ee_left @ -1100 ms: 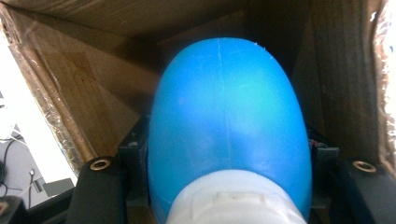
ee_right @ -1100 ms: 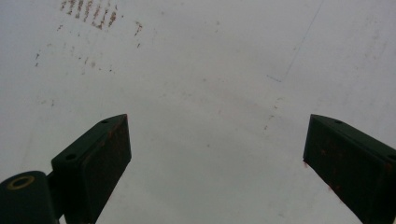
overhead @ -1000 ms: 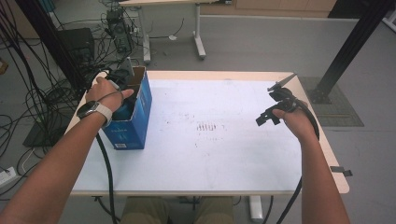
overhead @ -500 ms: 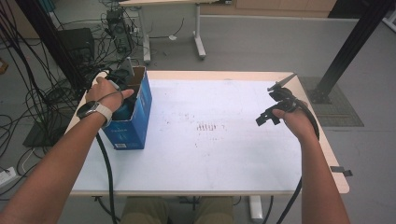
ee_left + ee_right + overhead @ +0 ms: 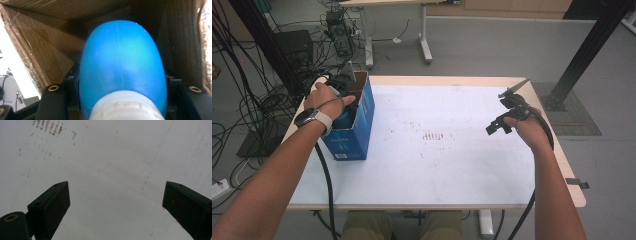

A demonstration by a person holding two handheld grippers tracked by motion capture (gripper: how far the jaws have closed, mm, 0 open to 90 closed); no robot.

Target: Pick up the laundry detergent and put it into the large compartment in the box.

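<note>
White worktop [image 5: 452, 165] carries a blue box [image 5: 354, 132] at its left edge. Inside, the left tool [image 5: 122, 100] grips a blue bottle [image 5: 122, 57]; lifting straight should clear the flaps. The right tool [image 5: 116, 202] hangs open.

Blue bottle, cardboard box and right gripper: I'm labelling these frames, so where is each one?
blue bottle [image 5: 122, 57]: left gripper view, its rounded blue body.
cardboard box [image 5: 362, 125]: high view, its blue outer side.
right gripper [image 5: 116, 207]: right gripper view, midway between the open jaws.

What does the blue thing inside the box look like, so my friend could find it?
Start at the white table and go to the blue cardboard box at its left edge. Inside, the left gripper is shut on a smooth, rounded blue object with a white end. It is bright and shiny against the dull brown walls.
</note>
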